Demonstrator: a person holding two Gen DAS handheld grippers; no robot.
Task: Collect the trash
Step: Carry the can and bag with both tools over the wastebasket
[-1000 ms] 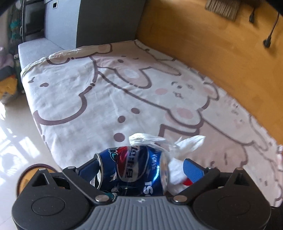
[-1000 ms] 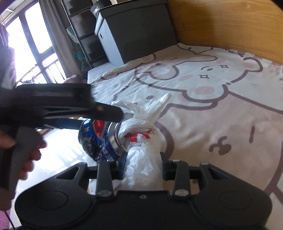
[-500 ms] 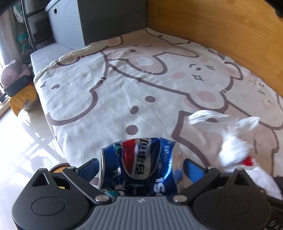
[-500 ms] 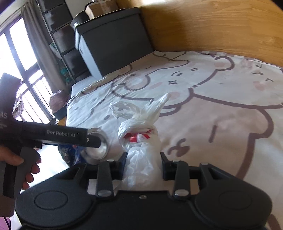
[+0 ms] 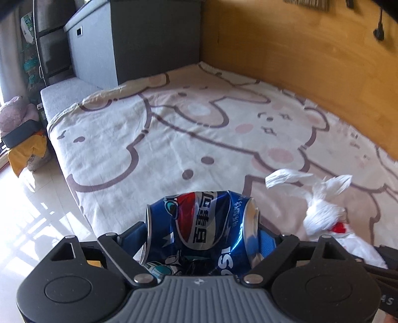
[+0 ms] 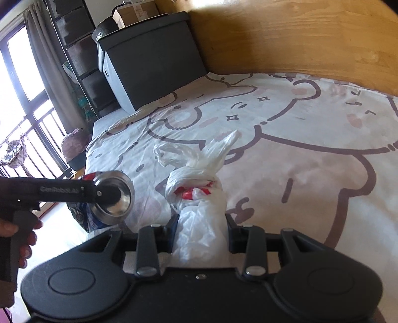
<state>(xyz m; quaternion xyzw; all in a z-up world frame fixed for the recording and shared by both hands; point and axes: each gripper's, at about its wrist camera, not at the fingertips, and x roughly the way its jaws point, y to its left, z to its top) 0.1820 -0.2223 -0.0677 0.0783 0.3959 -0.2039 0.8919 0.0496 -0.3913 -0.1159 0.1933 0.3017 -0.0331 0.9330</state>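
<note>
Bed [image 5: 174,139], filling the middle of both views, spread with a pale sheet [image 6: 311,154] printed in brown-outlined cartoon bears; wooden headboard panel [image 6: 286,37] across the upper right of both frames; dark grey storage box [image 6: 149,62] at upper centre of the right wrist view, a cardboard carton [image 6: 134,12] on its lid; dark drawer unit [image 6: 77,57] and curtain [image 6: 44,74] to its left, bright window [image 6: 15,74] at the far left edge; glossy floor [image 5: 29,211] at lower left of the left wrist view. White plastic bag [image 6: 199,193], knotted, a red patch showing at the knot, lower centre of the right wrist view and lower right of the left wrist view, lying on the sheet; right gripper [image 6: 200,231] clamped on its lower part, the film bunched between both fingers. Blue crushed soda can [image 5: 199,228], lower centre of the left wrist view, lying crosswise between the fingers of the left gripper [image 5: 199,236]; jaws closing, pads against both can ends; in the right wrist view its silver base faces out at lower left, well apart from the bag. Person's hand [image 6: 15,238], far lower left, on the left gripper's handle.
</note>
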